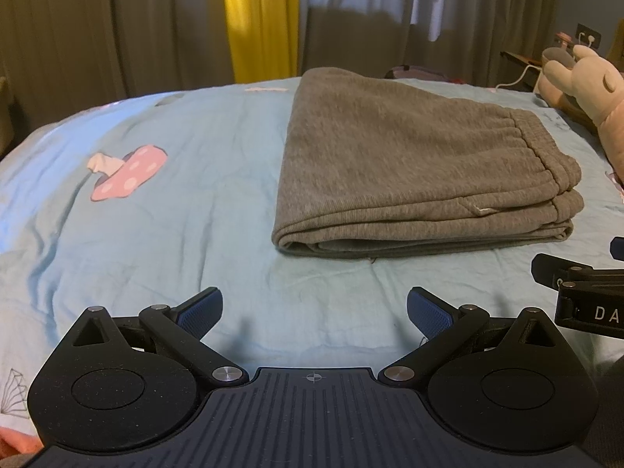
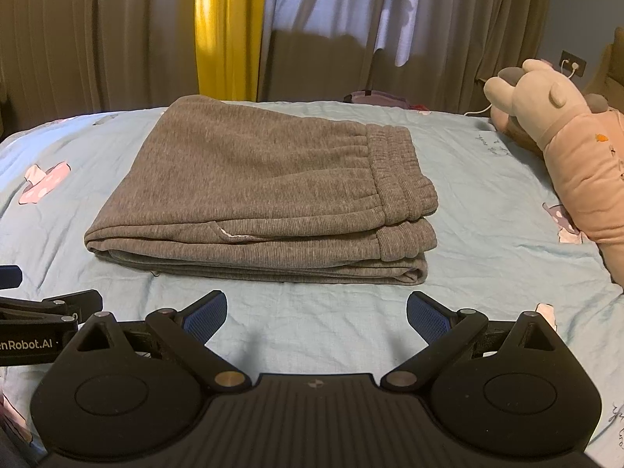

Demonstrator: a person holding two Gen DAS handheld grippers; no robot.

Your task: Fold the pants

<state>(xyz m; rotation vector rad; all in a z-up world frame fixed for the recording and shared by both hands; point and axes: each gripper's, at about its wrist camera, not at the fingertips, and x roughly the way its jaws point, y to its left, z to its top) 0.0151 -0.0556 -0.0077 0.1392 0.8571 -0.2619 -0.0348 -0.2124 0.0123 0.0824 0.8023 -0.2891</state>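
Grey sweatpants (image 1: 405, 163) lie folded in a thick stack on the light blue bedsheet (image 1: 175, 226), waistband to the right. They also show in the right wrist view (image 2: 265, 195). My left gripper (image 1: 314, 314) is open and empty, held back from the near edge of the stack, to its left. My right gripper (image 2: 316, 318) is open and empty, just short of the stack's near edge. The right gripper's side shows at the right edge of the left wrist view (image 1: 585, 292), and the left gripper's side shows at the left of the right wrist view (image 2: 39, 323).
A pink and beige plush toy (image 2: 565, 148) lies on the bed to the right of the pants, seen also in the left wrist view (image 1: 585, 85). Curtains (image 2: 234, 31) hang behind the bed. A mushroom print (image 1: 128, 171) marks the sheet at left.
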